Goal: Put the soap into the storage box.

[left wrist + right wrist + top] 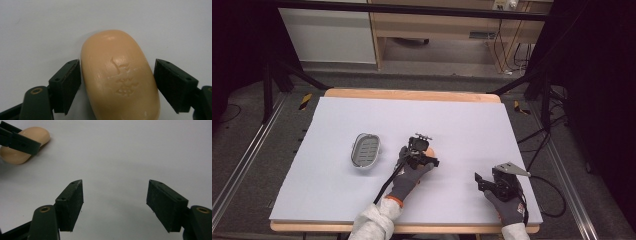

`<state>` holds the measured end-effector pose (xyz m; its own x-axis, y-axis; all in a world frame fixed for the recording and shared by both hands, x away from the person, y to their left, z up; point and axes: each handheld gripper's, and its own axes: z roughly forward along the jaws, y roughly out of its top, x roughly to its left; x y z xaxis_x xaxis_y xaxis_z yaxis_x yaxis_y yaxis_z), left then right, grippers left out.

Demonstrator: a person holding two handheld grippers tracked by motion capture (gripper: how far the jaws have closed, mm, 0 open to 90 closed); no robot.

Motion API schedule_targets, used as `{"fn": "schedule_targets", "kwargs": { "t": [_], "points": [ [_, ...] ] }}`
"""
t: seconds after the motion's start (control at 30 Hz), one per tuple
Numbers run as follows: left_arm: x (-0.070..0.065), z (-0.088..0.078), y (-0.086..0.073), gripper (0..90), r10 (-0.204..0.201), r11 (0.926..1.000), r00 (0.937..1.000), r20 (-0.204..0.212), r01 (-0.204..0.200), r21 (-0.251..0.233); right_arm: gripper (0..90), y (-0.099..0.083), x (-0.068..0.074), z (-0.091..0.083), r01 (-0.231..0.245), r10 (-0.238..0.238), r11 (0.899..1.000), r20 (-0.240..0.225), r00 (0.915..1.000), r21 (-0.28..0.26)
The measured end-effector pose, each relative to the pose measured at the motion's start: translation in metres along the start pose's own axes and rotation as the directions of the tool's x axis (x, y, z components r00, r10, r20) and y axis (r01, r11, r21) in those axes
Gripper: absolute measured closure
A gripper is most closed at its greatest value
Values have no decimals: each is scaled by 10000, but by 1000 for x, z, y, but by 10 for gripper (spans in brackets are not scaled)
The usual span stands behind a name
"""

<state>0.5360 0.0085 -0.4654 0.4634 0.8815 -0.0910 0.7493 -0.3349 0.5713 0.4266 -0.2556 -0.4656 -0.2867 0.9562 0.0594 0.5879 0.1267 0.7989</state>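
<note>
One soap bar [120, 77], one soap dish [365, 150], two grippers

From my seat, the soap bar [120, 77] runs off the bottom edge of the left gripper view, so its near end is lost to me. I cannot tell whether both pads press it. In the high view the left gripper [418, 156] covers most of the bar, and its stamped mark is too small to read.
</note>
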Motion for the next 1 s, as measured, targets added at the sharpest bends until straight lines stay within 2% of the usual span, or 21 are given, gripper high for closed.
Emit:
{"fn": "schedule_targets", "kwargs": {
  "t": [0.33, 0.43, 0.73, 0.9, 1.0],
  "points": [
    [-7, 2, 3, 262, -46, 9998, 9976, -687, 60, 199, 297, 0, -1, -1, -60, 60, 10000, -46, 10000, -22],
    [-8, 2, 3, 266, -58, 9996, 9971, -753, 79, 276, 297, 0, -1, -1, -71, 71, 10000, -56, 10000, -17],
    [-3, 0, 4, 292, -233, 9995, 9985, -491, 244, 221, 296, 1, -1, -1, -124, 124, 9999, -90, 9999, -3],
    [3, -3, 1, 300, -409, 9992, 9992, -41, 409, -15, 296, 0, -2, -1, -112, 112, 9999, -104, 9999, -16],
    [4, -5, 1, 303, -362, 9993, 9993, -4, 362, -82, 296, 0, -2, -1, -113, 113, 9999, -101, 9999, -13]
  ]
}}
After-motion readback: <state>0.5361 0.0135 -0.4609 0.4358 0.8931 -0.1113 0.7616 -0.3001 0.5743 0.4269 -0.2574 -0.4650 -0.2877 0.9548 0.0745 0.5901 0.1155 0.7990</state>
